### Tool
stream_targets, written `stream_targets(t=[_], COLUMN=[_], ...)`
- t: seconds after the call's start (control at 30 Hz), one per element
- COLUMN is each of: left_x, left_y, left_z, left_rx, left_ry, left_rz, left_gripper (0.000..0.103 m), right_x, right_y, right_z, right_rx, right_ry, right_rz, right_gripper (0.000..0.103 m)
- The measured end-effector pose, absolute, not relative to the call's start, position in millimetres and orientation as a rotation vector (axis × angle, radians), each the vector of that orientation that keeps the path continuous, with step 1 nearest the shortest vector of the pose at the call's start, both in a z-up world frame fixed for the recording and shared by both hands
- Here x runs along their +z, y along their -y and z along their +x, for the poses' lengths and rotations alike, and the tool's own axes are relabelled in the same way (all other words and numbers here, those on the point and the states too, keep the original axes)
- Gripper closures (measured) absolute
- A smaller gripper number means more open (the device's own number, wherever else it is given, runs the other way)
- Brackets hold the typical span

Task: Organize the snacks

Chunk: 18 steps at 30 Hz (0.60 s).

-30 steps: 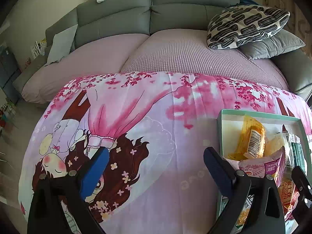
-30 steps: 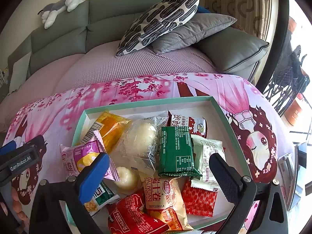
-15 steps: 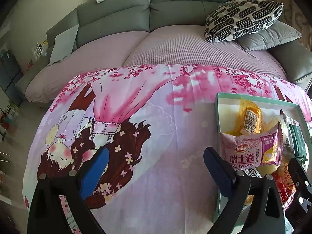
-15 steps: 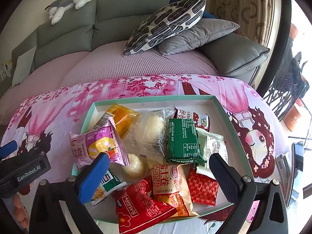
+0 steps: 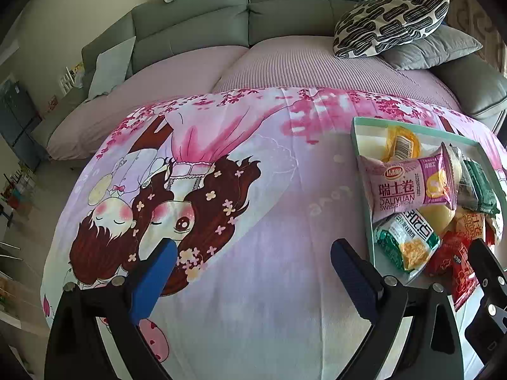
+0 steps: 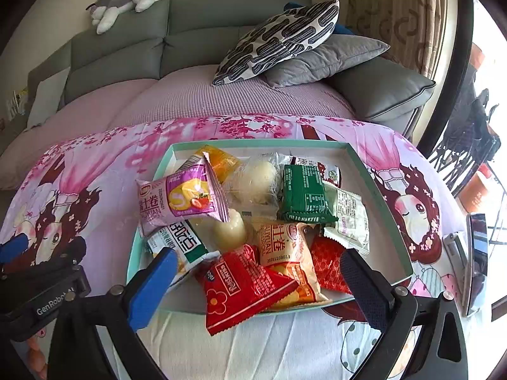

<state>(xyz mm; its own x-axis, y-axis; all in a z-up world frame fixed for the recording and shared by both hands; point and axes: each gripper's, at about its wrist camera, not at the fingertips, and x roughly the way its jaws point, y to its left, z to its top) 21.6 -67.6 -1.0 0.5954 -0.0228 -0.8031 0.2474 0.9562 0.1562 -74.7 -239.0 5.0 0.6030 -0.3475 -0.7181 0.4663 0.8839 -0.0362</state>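
A teal-rimmed tray [image 6: 374, 186] full of snack packets lies on a pink cartoon cloth [image 5: 253, 190]. A pink Swiss-roll packet [image 6: 180, 199] rests tilted on the tray's left rim; it also shows in the left wrist view [image 5: 408, 186]. A red packet [image 6: 244, 285] hangs over the front rim. A green packet [image 6: 304, 193] lies mid-tray. My right gripper [image 6: 256, 269] is open and empty above the tray's front edge. My left gripper [image 5: 253, 259] is open and empty over bare cloth, left of the tray [image 5: 356, 136].
A grey sofa [image 6: 221, 38] with a patterned pillow [image 6: 282, 38] and a grey pillow [image 6: 329, 60] stands behind. A plush toy [image 6: 123, 0] lies on the sofa back. A phone-like slab [image 6: 475, 253] lies at the cloth's right edge.
Both grippers have pulled back and up from the tray, so more of the cloth and tray shows. Both stay open and empty. The snacks have not moved.
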Motion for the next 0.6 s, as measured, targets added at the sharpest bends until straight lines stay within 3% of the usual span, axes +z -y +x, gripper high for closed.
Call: stream_targets(t=[0.6], left_x=[-11.0], left_y=[47.8], left_z=[-20.1], left_rx=[-0.177], left_ry=[-0.872], left_rz=[0.283], left_gripper=[0.005], right_x=[-9.5], right_y=[214.6], right_z=[-118.0], right_rx=[-0.469], right_ry=[-0.784], right_rz=[0.121], right_gripper=[0.000])
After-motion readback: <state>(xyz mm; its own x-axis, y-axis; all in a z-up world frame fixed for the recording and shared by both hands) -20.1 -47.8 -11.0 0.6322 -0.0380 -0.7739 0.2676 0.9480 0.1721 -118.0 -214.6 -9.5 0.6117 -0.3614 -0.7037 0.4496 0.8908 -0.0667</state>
